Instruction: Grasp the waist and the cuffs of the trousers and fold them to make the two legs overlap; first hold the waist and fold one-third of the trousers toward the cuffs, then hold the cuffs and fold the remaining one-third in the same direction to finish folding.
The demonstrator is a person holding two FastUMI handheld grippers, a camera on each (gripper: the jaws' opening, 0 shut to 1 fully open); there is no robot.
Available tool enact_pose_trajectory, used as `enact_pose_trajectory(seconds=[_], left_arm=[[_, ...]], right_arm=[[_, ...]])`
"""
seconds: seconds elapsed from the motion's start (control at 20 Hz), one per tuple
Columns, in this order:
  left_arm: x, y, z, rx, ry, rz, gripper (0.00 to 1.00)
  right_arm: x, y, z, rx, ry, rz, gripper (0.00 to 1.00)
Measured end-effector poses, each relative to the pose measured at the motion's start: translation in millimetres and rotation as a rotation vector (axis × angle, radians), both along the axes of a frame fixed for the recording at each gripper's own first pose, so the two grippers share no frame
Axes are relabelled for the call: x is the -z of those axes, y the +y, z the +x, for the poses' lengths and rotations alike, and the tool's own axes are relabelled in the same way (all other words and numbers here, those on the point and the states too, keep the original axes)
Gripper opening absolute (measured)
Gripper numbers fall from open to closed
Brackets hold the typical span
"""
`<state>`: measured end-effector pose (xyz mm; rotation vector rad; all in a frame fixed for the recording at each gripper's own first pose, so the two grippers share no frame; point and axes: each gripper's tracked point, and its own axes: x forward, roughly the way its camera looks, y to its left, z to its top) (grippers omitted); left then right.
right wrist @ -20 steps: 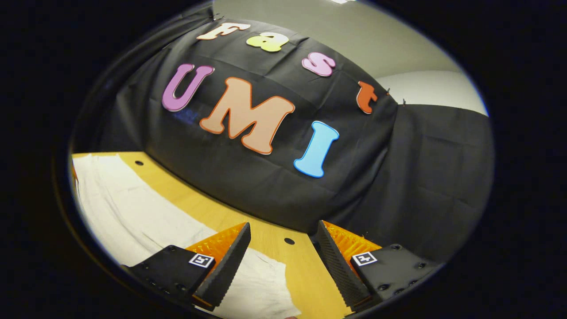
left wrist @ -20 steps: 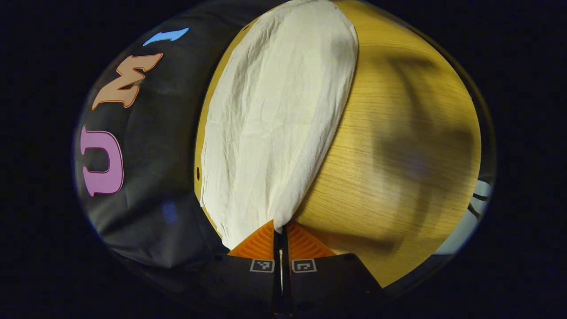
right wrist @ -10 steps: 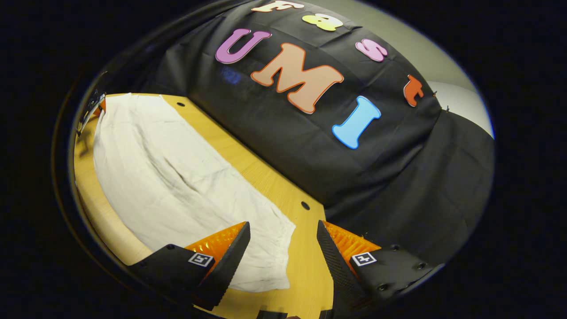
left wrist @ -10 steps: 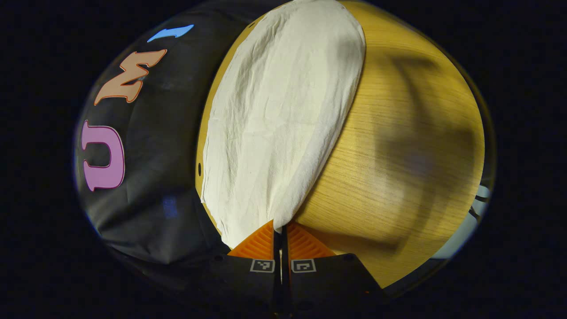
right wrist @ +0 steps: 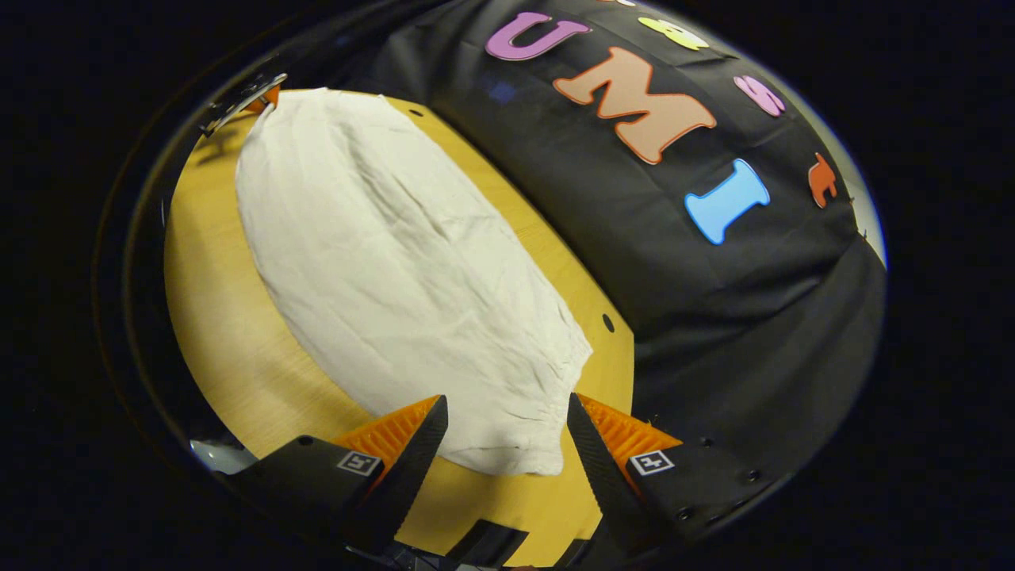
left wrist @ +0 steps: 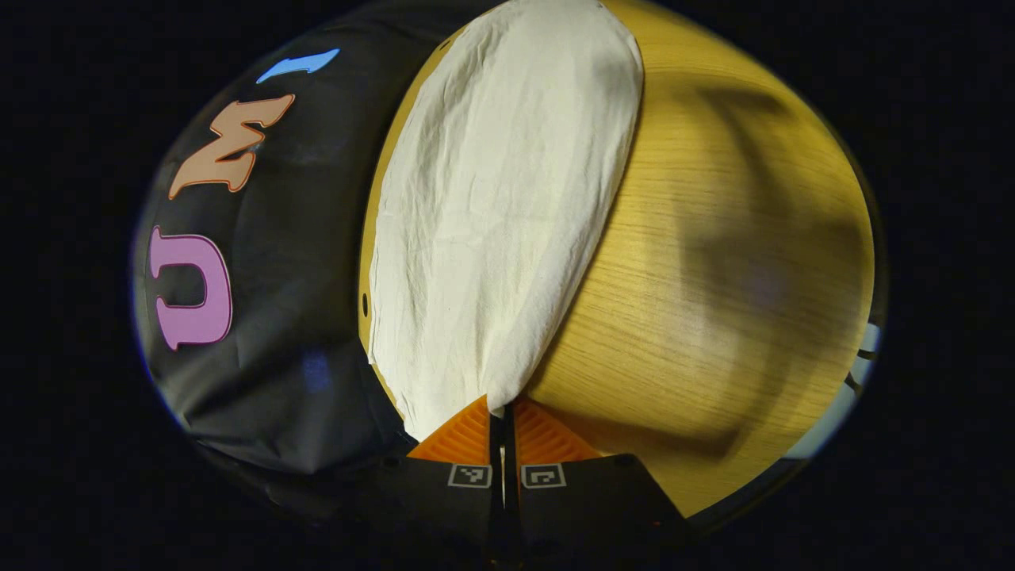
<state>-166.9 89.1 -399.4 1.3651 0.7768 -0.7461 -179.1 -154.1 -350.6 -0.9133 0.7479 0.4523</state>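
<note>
Cream trousers [left wrist: 499,198] lie stretched out long on the wooden table [left wrist: 714,277]. My left gripper [left wrist: 502,408] is shut on the corner of their near end, the cloth pinched between both fingers. In the right gripper view the trousers [right wrist: 396,262] run away toward the upper left, and their gathered end lies just ahead of my right gripper [right wrist: 507,400]. That gripper is open with nothing pressed between its fingers. The left gripper [right wrist: 254,99] appears small at the far corner of the cloth.
The black cloth wall [right wrist: 714,301] hangs close behind the table's far edge. A small hole [right wrist: 607,323] marks the tabletop [right wrist: 214,301] near that edge. Bare wood lies beside the trousers on the side away from the wall.
My right gripper has tipped down and come over the trousers' gathered end, still open. The left gripper has stayed shut on its corner, shifting only slightly.
</note>
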Motion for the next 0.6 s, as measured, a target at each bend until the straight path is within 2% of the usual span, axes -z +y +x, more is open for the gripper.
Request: enact_pose_trajectory(seconds=[0.3, 0.4, 0.45, 0.6], left_arm=[[0.6, -0.2, 0.0, -0.014, -0.004, 0.003, 0.00], [0.4, -0.1, -0.4, -0.011, -0.009, 0.010, 0.00], [0.5, 0.2, 0.1, -0.011, -0.011, 0.011, 0.00], [0.8, 0.4, -0.1, -0.017, -0.015, 0.012, 0.00]], right_arm=[[34.8, -8.5, -31.5, -0.161, 0.106, -0.116, 0.98], [37.6, -6.5, -28.8, -0.205, 0.101, -0.135, 1.00], [38.1, -5.0, -28.0, -0.221, 0.105, -0.139, 0.96], [42.5, -0.9, -22.8, -0.264, 0.132, -0.147, 0.93]])
